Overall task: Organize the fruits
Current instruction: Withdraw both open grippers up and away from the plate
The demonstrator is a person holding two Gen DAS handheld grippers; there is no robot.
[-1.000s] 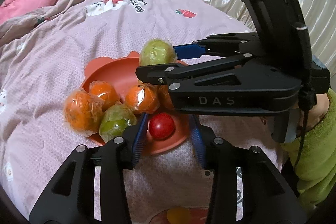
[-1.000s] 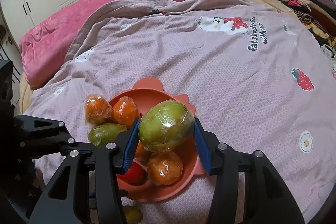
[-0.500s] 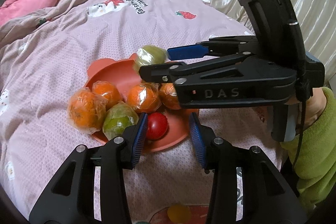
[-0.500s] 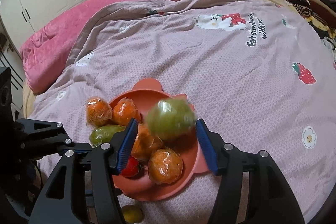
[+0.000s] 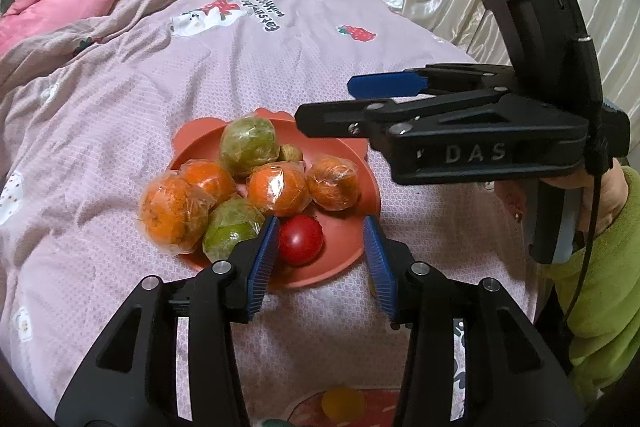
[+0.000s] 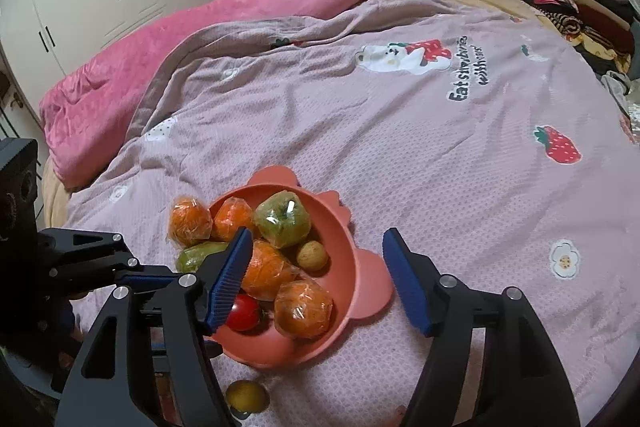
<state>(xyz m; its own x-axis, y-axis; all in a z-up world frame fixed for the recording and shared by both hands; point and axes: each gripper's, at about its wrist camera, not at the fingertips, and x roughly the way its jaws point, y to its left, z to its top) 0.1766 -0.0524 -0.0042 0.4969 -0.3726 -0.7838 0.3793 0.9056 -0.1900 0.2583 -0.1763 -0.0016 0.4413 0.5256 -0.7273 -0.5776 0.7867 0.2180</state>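
Both hand-held grippers, left (image 5: 318, 259) and "DAS"-marked right (image 6: 316, 283), spread, pinching nothing

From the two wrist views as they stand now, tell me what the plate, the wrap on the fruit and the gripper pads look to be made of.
Plate: probably silicone or soft plastic; matte coral, thick rounded scalloped rim, no glare.
Wrap on the oranges: thin clear plastic film; crinkles, white glints, loose corners.
Pads of the right gripper: likely ribbed blue rubber or plastic; fine ridges, dull surface, on hard black fingers.

Wrapped oranges (image 5: 276, 189), green fruits (image 5: 249, 145), red tomato (image 5: 300, 239) on orange plate (image 5: 344, 251)
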